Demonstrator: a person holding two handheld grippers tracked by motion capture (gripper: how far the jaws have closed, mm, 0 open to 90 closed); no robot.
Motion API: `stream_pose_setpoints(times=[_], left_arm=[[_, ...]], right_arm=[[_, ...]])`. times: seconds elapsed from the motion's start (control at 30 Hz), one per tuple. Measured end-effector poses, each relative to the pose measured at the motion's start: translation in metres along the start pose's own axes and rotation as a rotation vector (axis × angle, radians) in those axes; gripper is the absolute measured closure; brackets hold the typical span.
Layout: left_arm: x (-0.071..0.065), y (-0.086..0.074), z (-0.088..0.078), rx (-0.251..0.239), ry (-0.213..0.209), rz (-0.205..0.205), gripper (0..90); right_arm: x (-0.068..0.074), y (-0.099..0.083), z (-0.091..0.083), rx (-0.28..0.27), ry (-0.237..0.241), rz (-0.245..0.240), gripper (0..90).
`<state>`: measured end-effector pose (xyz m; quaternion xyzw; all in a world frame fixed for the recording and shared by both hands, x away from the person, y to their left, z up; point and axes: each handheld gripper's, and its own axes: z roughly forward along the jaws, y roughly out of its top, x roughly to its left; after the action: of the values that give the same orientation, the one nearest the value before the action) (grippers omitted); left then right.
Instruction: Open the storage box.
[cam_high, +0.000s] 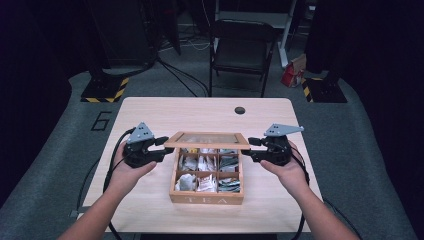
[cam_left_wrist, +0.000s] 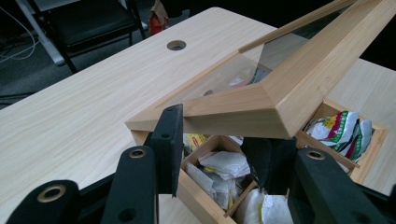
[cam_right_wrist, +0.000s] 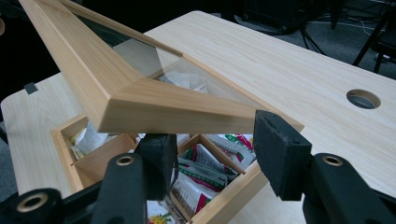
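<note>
My left gripper (cam_high: 161, 148) and right gripper (cam_high: 254, 148) each pinch a front corner of the glass-paned lid (cam_high: 207, 140). Holding both corners keeps it level, half-raised over the tea box (cam_high: 206, 196), sachets (cam_high: 199, 182) exposed.

Pale wooden tea box (cam_high: 206, 196), its lid (cam_high: 207, 140) matching wood with clear glass; white, green-and-red patterned sachets (cam_high: 229, 183) inside. Light woodgrain bench (cam_high: 150, 112). Black claws, left (cam_high: 166, 148) and right (cam_high: 248, 149).

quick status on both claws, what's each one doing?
Left claw: closed on the left corner of the tea box lid, lid lifted.
Right claw: closed on the lid's right corner.
</note>
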<state>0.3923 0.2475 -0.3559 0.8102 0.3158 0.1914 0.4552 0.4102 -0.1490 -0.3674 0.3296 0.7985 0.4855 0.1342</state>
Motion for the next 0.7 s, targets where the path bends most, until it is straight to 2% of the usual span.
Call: stream_pose_setpoints(times=[0.37, 0.7], left_arm=[[0.002, 0.004, 0.001, 0.0, 0.002, 0.001, 58.6], [0.004, 0.002, 0.003, -0.009, -0.003, 0.002, 58.2]], right_arm=[[0.0, 0.005, 0.011, 0.009, -0.027, -0.041, 51.4], [-0.001, 0.007, 0.011, 0.024, -0.031, -0.032, 52.7]])
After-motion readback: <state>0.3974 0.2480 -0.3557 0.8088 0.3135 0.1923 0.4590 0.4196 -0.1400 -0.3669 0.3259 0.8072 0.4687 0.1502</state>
